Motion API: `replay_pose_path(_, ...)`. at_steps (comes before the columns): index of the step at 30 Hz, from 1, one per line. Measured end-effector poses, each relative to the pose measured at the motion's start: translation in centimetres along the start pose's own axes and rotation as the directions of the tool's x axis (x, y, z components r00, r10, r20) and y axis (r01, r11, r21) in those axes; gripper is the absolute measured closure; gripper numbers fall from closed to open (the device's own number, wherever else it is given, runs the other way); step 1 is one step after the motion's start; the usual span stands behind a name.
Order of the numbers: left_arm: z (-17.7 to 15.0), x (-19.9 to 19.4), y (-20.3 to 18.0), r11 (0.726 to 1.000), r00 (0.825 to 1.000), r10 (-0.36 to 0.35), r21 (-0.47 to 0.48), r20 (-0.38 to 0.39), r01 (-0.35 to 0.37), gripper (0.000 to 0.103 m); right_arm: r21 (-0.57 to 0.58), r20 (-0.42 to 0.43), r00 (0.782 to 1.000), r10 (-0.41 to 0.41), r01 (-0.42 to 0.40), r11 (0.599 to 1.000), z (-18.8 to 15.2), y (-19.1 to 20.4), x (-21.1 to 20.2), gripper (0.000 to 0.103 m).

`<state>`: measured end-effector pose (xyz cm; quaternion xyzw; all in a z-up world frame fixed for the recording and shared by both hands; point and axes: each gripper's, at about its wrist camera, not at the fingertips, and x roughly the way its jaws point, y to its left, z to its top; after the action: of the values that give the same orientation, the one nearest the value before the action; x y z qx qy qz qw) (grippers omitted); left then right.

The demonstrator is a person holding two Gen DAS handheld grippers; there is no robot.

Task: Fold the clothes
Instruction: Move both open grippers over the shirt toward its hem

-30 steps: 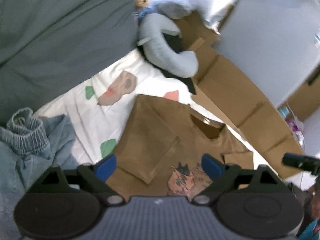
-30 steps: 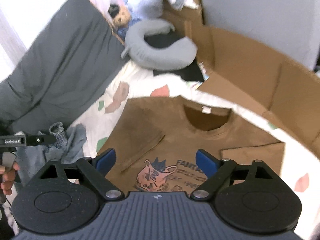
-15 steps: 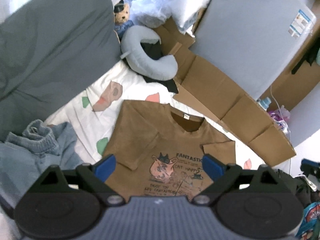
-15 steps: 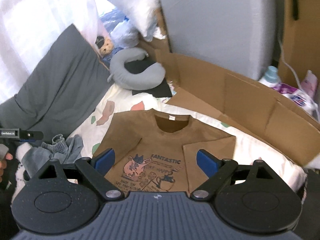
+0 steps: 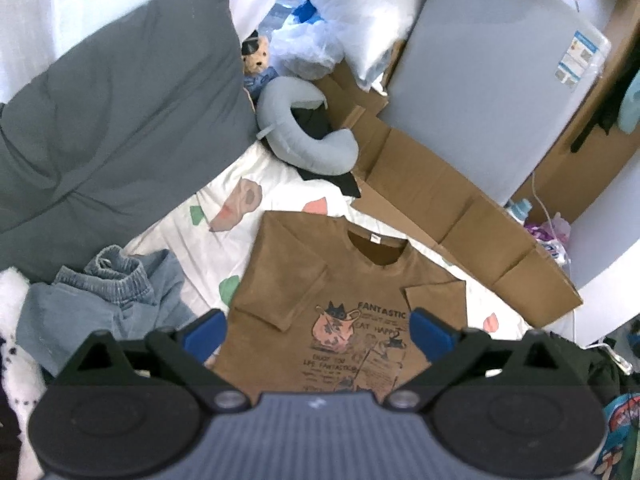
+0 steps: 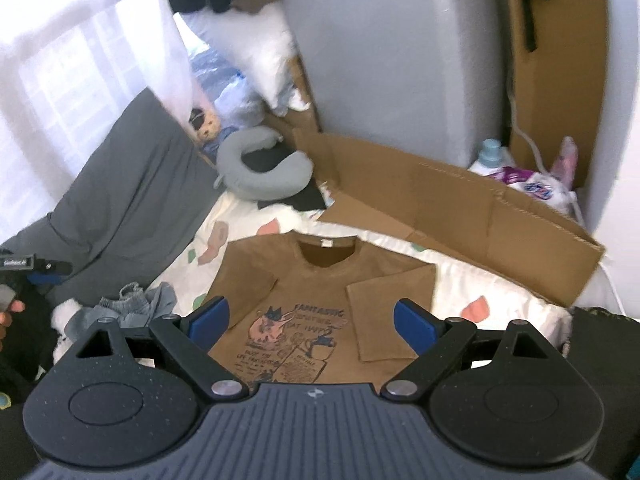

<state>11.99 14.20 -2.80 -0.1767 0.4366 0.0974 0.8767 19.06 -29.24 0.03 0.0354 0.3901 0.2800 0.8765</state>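
A brown T-shirt (image 5: pixel 320 280) (image 6: pixel 320 288) with a cat print lies flat on the white patterned bedsheet (image 5: pixel 224 236) (image 6: pixel 480 284), both sleeves folded inward over the chest. My left gripper (image 5: pixel 318 332) hovers open high above its lower half, holding nothing. My right gripper (image 6: pixel 312 322) is also open and empty, raised above the shirt's hem. Blue denim shorts (image 5: pixel 108 304) (image 6: pixel 132 304) lie crumpled to the shirt's left. The left gripper's body (image 6: pixel 28 266) and a hand (image 6: pixel 6 316) show at the left edge of the right wrist view.
A grey duvet (image 5: pixel 116 120) fills the left. A grey neck pillow (image 5: pixel 304 136) and a stuffed toy (image 5: pixel 256 56) sit beyond the shirt. Flattened cardboard (image 5: pixel 440 208) (image 6: pixel 460 204) borders the bed's right side, with a grey panel (image 5: pixel 480 80) and bottles (image 6: pixel 520 176) behind.
Both grippers have risen and pulled back from the shirt, so the whole garment and more of the room come into view. Both stay open.
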Motion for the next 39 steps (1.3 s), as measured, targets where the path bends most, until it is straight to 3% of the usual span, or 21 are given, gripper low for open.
replay_pose_path(10, -0.9, -3.9, 0.4, 0.999, 0.999, -0.002, 0.042, 0.043, 0.000, 0.002, 0.020, 0.078, 0.996, -0.040, 0.038, 0.999, -0.6, -1.8, -6.5, 0.010)
replay_pose_path(20, -2.5, -6.1, 2.2, 0.998, 0.997, -0.007, 0.057, 0.079, 0.003, 0.001, 0.066, 0.137, 0.990, -0.042, 0.033, 0.997, -5.0, -3.1, -10.5, 0.010)
replay_pose_path(27, -5.2, -5.6, 4.5, 0.997, 0.996, 0.016, 0.076, 0.090, -0.023, 0.001, 0.117, 0.146, 0.987, -0.065, 0.048, 0.992, -10.1, -5.3, -10.6, 0.010)
replay_pose_path(32, -7.4, -5.3, 6.3, 0.996, 0.988, 0.014, 0.080, 0.152, -0.026, 0.001, 0.170, 0.115, 0.988, -0.101, 0.081, 0.982, -14.1, -7.1, -9.4, 0.010)
replay_pose_path(39, -9.9, -4.5, 8.8, 0.998, 0.983, 0.037, 0.050, 0.178, -0.047, 0.001, 0.171, 0.092, 0.986, -0.137, 0.120, 0.978, -17.5, -8.0, -8.7, 0.010)
